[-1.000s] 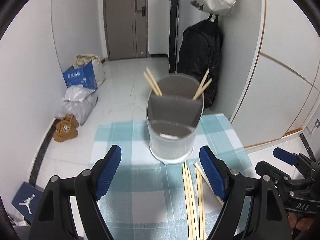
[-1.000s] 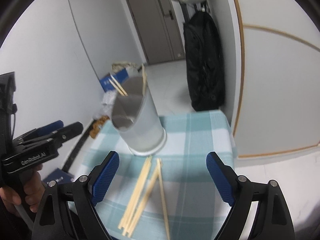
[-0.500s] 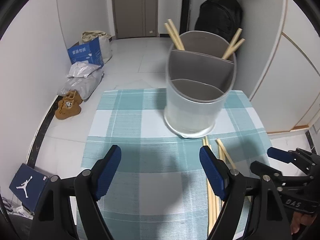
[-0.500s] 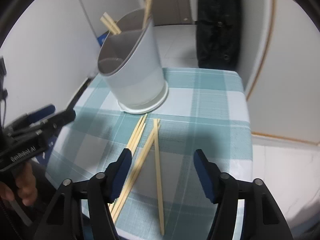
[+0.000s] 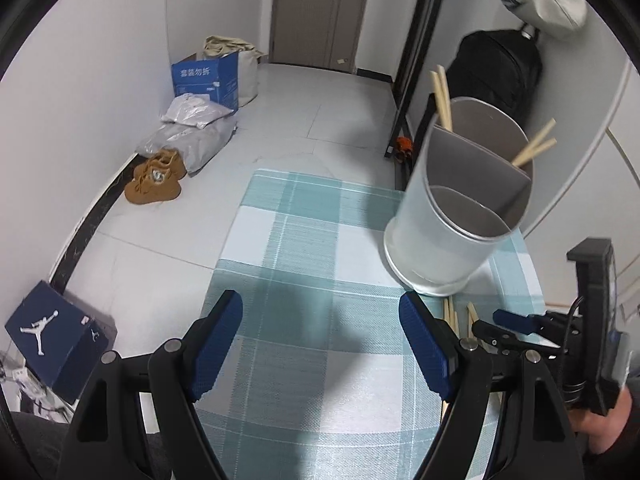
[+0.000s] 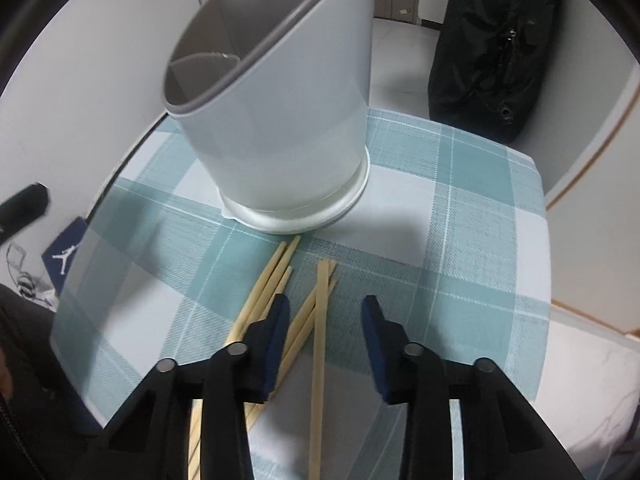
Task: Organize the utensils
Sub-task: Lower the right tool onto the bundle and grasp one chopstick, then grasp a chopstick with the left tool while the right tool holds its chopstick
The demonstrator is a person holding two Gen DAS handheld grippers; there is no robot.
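Observation:
A grey divided utensil holder stands on the checked teal tablecloth. Two pairs of wooden chopsticks stick out of its back compartment. Several loose chopsticks lie on the cloth in front of it. My right gripper is low over them and its jaws are closing. One chopstick and the ends of two others lie between the pads, which do not press on them. My left gripper hangs open over bare cloth, left of the holder, with nothing in it. The right gripper shows at that view's right edge.
A black backpack hangs by the wall behind the table. On the floor to the left are a dark blue shoebox, brown shoes, grey bags and a blue carton. The table's right edge runs close to the wall panel.
My right gripper has come down close over the loose chopsticks and its jaws have narrowed around them. My left gripper has shifted left and rolled; the holder now sits at its view's right.

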